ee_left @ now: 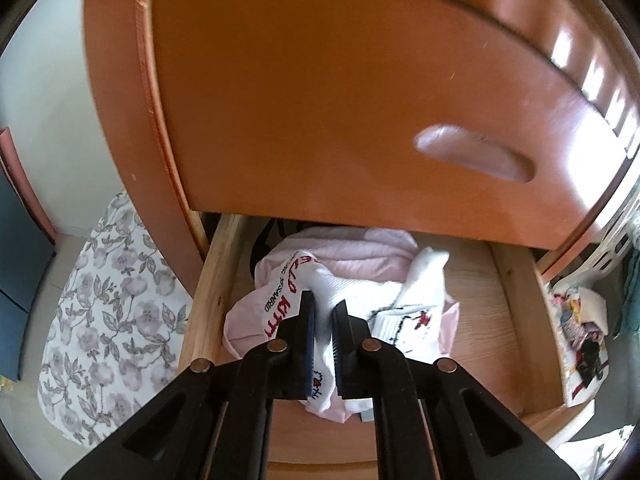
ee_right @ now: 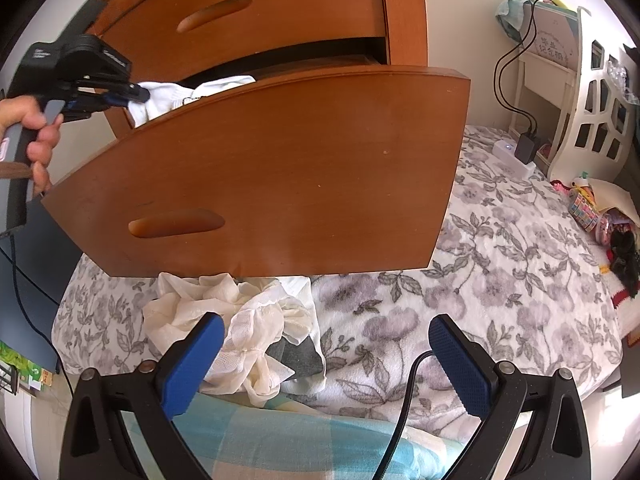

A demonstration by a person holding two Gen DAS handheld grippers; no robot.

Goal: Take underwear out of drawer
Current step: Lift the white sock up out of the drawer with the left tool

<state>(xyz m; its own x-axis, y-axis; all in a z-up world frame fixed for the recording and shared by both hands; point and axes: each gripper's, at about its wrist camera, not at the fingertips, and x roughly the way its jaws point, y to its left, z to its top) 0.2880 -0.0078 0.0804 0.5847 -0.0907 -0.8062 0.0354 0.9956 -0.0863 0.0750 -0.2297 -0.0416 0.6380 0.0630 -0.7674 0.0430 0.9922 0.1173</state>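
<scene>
1 white garment [ee_left: 322, 304], seemingly underwear, pinched in left hand-held gripper [ee_left: 323, 312]

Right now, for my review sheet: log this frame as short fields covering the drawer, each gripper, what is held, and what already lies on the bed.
drawer: open drawer, pulled out of the wooden dresser
drawer contents: pink garment with white socks on it
left gripper: left gripper shut on white sock with red lettering, over the drawer
right gripper: right gripper open, empty, above the bed
bed: floral bedspread; pile of white clothing below the drawer front
second sock: white sock with a cartoon print lies in the drawer
</scene>
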